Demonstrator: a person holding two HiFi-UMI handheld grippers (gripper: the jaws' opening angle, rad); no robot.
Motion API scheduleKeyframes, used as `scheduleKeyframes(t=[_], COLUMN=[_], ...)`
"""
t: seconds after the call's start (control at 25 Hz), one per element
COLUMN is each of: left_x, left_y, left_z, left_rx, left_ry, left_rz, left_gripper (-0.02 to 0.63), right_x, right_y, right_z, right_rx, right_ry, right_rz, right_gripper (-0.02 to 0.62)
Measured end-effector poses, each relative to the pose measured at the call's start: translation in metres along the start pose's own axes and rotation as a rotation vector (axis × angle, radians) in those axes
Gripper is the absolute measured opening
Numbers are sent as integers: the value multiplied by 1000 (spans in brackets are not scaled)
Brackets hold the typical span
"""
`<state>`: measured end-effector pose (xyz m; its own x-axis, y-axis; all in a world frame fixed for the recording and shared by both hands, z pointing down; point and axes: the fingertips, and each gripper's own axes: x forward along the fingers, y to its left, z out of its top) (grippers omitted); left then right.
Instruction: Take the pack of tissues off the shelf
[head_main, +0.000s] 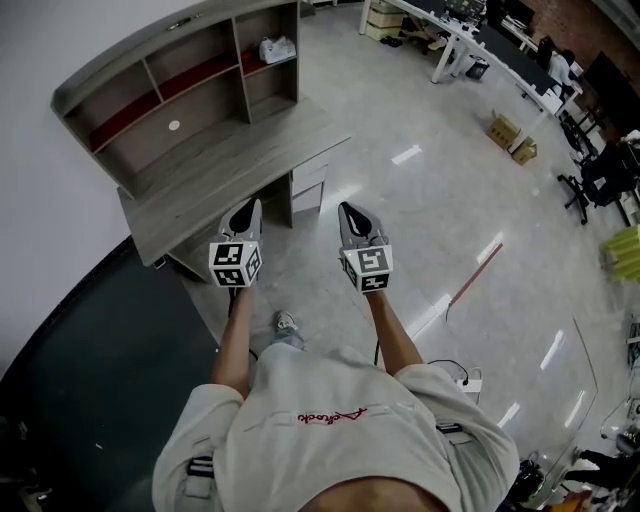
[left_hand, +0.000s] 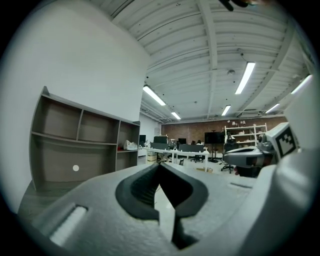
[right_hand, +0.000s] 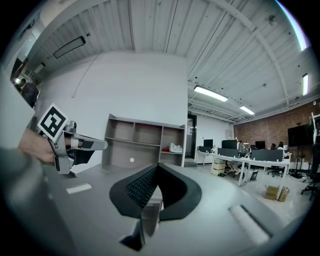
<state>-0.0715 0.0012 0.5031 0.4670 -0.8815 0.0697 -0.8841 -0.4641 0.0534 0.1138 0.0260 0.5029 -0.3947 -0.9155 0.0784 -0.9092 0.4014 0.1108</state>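
Both are clenched on nothing: the left tongs (head_main: 245, 212) and right tongs (head_main: 355, 215) are held before the counter (head_main: 230, 175) — the pack of tissues (head_main: 277, 49) sits in the shelf (head_main: 190, 80), upper right compartment

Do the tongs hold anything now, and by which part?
Nothing is held. The left tongs and the right tongs are both shut and empty; the tissues lie on the shelf.
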Motion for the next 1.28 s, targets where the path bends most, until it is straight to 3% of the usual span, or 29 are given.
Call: scheduleKeyframes(t=[0.6,1.28], left_x=[93,131], left_y=[116,139], left_z=[17,2], left_rx=[-8,-6], left_ry=[-11,27], left_rz=[-66,-128], left_gripper=[-2,-2], right_x=[142,182], right_y=[8,-1], right_z=[21,6], right_rx=[-37,-10], right_ry=[13,34], right_rz=[-43,-84], right_gripper=[8,8])
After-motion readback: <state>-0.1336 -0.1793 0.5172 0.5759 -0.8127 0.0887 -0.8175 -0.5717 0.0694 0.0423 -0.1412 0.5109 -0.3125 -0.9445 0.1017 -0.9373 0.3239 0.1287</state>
